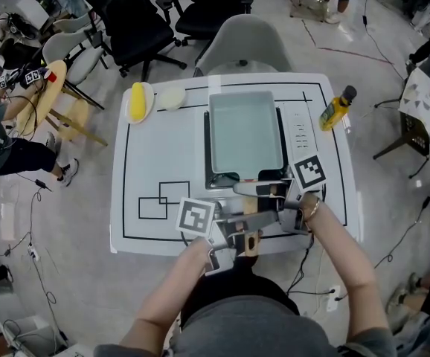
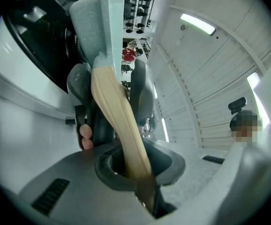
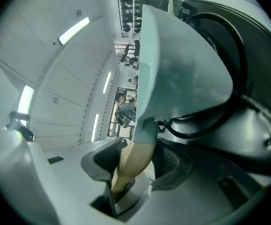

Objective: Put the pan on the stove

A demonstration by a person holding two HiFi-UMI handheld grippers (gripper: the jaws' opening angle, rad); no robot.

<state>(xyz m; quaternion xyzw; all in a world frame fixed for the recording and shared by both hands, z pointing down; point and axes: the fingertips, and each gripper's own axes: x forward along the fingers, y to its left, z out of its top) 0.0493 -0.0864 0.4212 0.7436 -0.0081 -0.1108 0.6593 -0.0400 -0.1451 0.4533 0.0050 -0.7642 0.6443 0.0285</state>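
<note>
White bench (image 1: 155,162), ruled with black lines, stands in a room of office chairs. A pale-green rectangular pan (image 1: 245,136) lies over the stove (image 1: 295,136) at the bench's middle. Its wooden handle (image 2: 112,107) points toward the near edge; whether the pan rests on the stove or is held just above it cannot be told. 2 hand-held grippers hold the handle. The left gripper (image 2: 131,172) pinches its outer end, jaws nearly together on the thin side. The right gripper (image 3: 131,168) clamps it nearer the pan, just below the grey-green collar, jaws set wide. A yellow item on a white plate (image 1: 148,88) sits at the far-left corner; a yellow bottle (image 1: 336,110) stands near the far-right corner.
</note>
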